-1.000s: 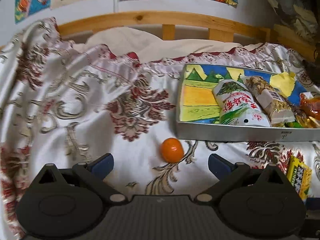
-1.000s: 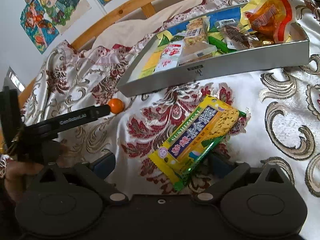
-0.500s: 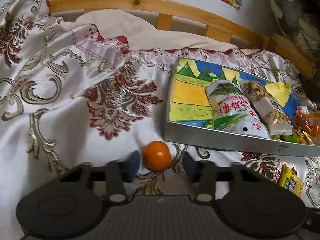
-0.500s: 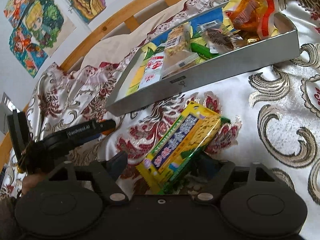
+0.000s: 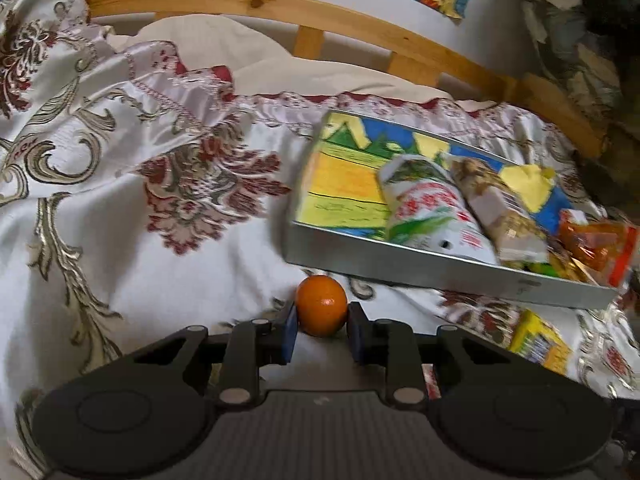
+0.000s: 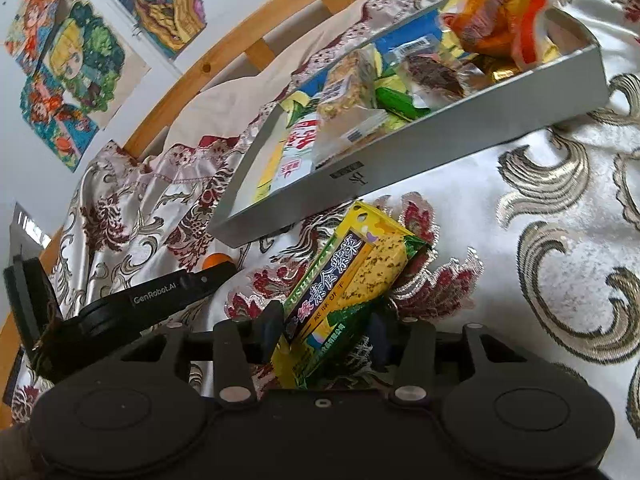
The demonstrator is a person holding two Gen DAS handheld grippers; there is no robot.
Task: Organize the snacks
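Note:
My left gripper [image 5: 322, 330] is shut on a small orange [image 5: 322, 305] that rests on the patterned bedspread just in front of the silver tray [image 5: 440, 274]. My right gripper [image 6: 326, 330] is shut on the near end of a yellow biscuit packet [image 6: 348, 276], which tilts up off the cloth. The packet also shows in the left wrist view [image 5: 538, 340]. The tray in the right wrist view [image 6: 460, 148] holds several snack packs. The left gripper's body [image 6: 160, 298] shows at the left of the right wrist view, with a sliver of the orange [image 6: 216, 259] behind it.
A wooden bed rail [image 5: 360, 36] runs behind the tray. Bunched folds of bedspread [image 5: 120, 92] rise at the left. Drawings hang on the wall [image 6: 76, 64]. A white snack bag [image 5: 432, 212] and an orange snack bag [image 5: 596, 244] lie in the tray.
Both grippers closed: the left moved forward and shut on the orange, the right shut on the yellow packet and tipped its end up.

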